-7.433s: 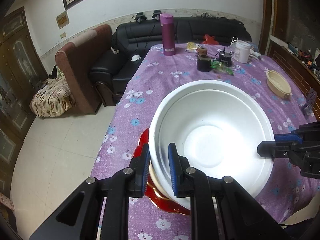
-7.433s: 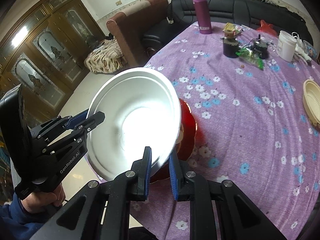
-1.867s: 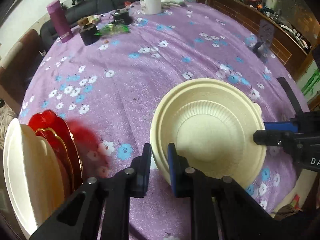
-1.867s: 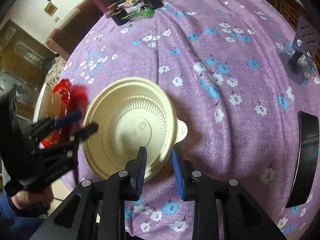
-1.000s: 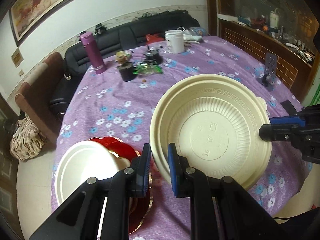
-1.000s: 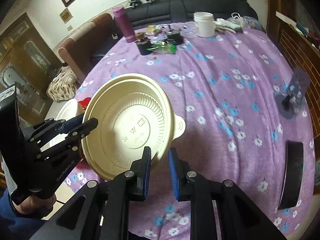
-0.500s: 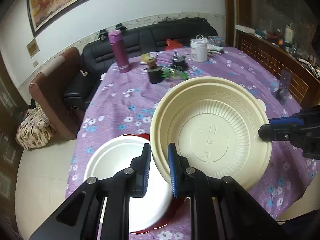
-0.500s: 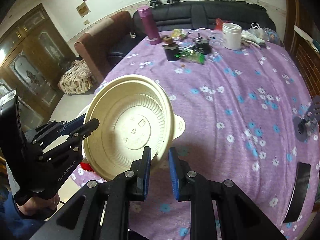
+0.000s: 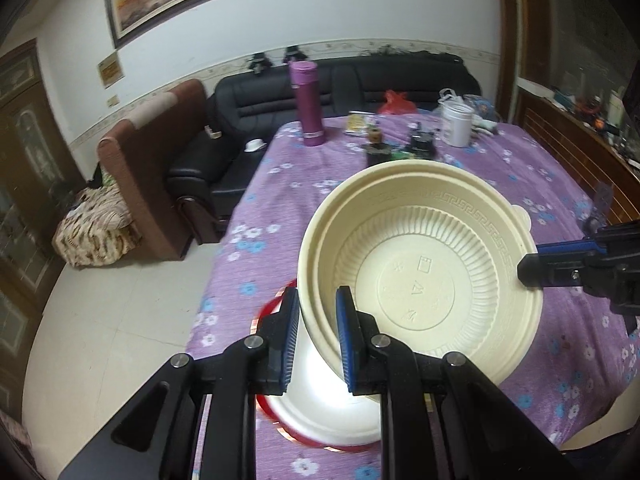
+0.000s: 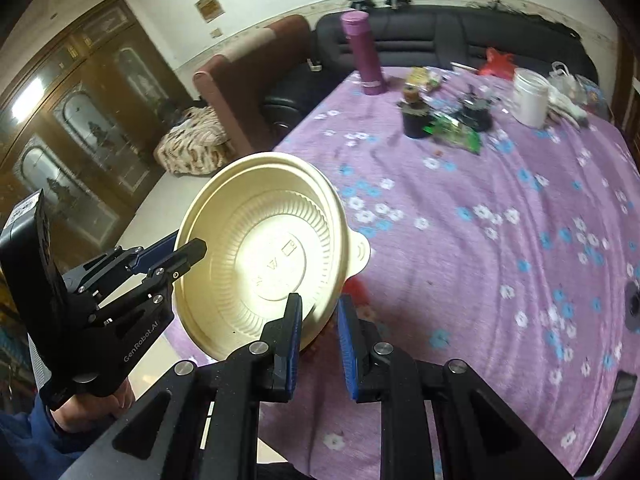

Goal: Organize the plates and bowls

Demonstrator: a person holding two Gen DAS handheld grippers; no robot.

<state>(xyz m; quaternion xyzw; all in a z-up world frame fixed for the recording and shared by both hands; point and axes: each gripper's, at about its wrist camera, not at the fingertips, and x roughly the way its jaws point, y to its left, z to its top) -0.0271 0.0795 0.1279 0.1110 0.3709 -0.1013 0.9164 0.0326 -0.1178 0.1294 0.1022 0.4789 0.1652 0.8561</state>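
Note:
A cream plastic bowl (image 9: 420,276) with a ribbed inside hangs tilted in the air, held between both grippers. My left gripper (image 9: 318,336) is shut on its near left rim. My right gripper (image 9: 532,270) pinches the opposite rim. In the right wrist view the same cream bowl (image 10: 272,264) has my right gripper (image 10: 320,332) shut on its near edge and my left gripper (image 10: 180,254) on its far left rim. Directly beneath it a white bowl (image 9: 320,396) sits on red plates (image 9: 267,316), mostly hidden by the cream bowl.
The round table wears a purple flowered cloth (image 10: 500,240). At its far side stand a purple flask (image 9: 306,104), a white jar (image 9: 456,130) and small dark pots (image 10: 416,120). A black sofa (image 9: 360,88) and brown armchair (image 9: 148,168) lie beyond. The stack sits near the table's left edge.
Both grippers have carried the cream bowl leftward and a little upward. It now hangs over the white bowl on the red plates, covering most of it.

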